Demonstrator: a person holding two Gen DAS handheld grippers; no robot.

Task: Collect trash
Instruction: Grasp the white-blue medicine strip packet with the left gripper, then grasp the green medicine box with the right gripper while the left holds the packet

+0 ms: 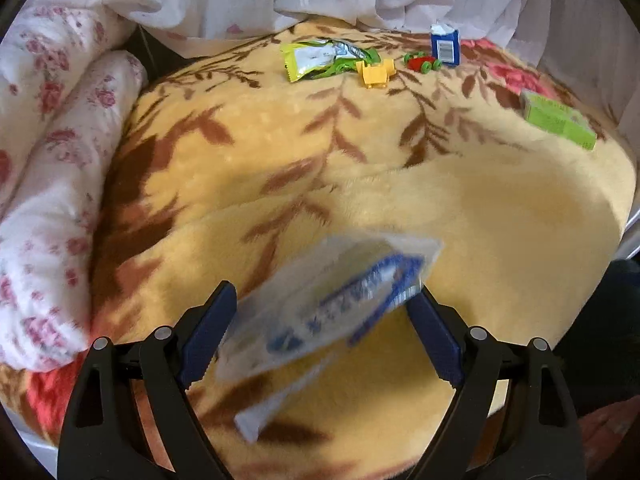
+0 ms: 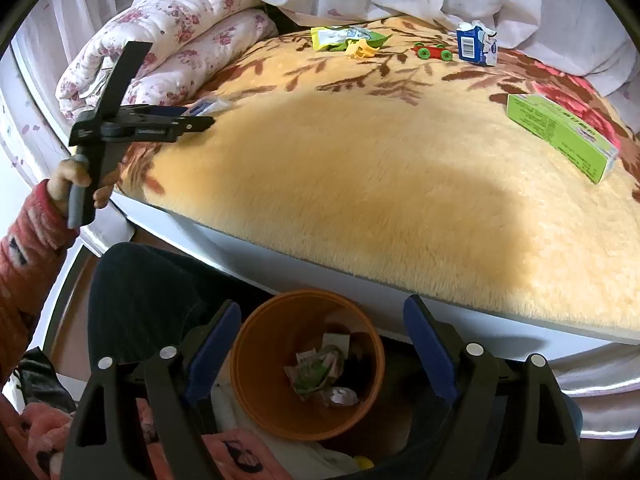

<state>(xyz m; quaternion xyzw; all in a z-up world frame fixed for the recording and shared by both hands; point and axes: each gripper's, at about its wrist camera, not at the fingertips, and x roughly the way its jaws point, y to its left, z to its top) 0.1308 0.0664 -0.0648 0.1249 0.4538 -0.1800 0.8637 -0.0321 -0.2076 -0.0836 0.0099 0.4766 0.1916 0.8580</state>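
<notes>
A clear plastic wrapper with blue print (image 1: 332, 300) lies blurred between the wide jaws of my left gripper (image 1: 324, 290), its edges close to both blue pads (image 1: 208, 332). In the right wrist view the left gripper (image 2: 200, 120) reaches over the left side of the yellow blanket (image 2: 360, 184), the wrapper (image 2: 210, 105) at its tip. My right gripper (image 2: 323, 303) is open and empty above an orange bin (image 2: 260, 400) holding crumpled wrappers (image 2: 320, 368). A green-yellow packet (image 1: 320, 58), a blue carton (image 1: 445, 46) and a green box (image 1: 558, 118) lie on the bed.
A yellow toy (image 1: 376, 72) and a red toy car with green wheels (image 1: 422, 62) sit near the far edge. A rolled floral quilt (image 1: 60, 160) lines the left side. White curtains hang behind. A person's hand (image 2: 72, 180) holds the left gripper; a dark-trousered leg (image 2: 140, 288) is beside the bin.
</notes>
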